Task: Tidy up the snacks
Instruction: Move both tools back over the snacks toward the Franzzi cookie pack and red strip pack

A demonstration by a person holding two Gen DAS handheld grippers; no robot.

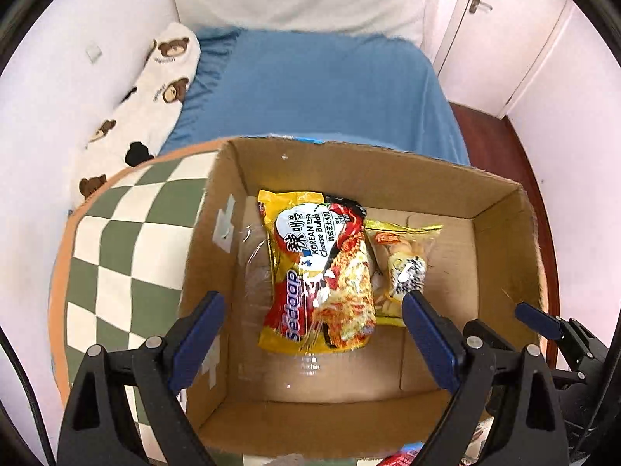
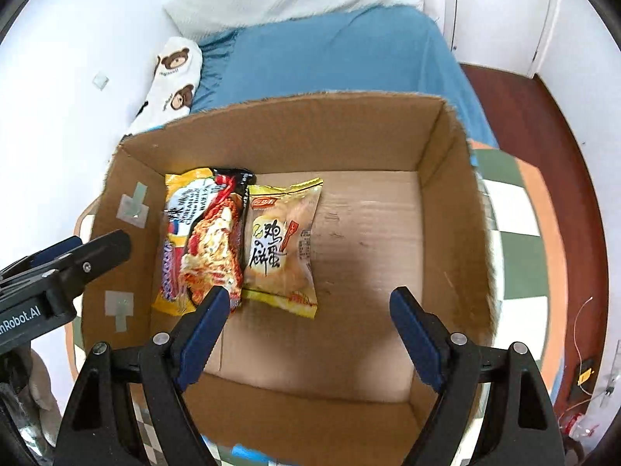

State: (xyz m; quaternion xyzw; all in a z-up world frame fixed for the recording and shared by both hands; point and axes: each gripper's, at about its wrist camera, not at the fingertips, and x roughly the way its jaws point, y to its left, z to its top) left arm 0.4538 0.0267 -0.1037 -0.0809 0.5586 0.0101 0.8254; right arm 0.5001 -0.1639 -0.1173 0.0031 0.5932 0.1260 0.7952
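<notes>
Behind everything a blue bed (image 1: 330,89) runs to the wall, and a checkered cushion (image 1: 128,240) carries the cardboard box (image 2: 271,136). Inside lie a noodle packet (image 1: 318,272) and, touching it on the right, a yellow biscuit packet (image 2: 281,244). Both the left tool (image 1: 314,334) and the right tool (image 2: 310,330) hover above the box, spread wide and empty. Two snacks look placed; the next move likely calls for fetching another packet from outside and laying it on the bare floor of the box.
</notes>
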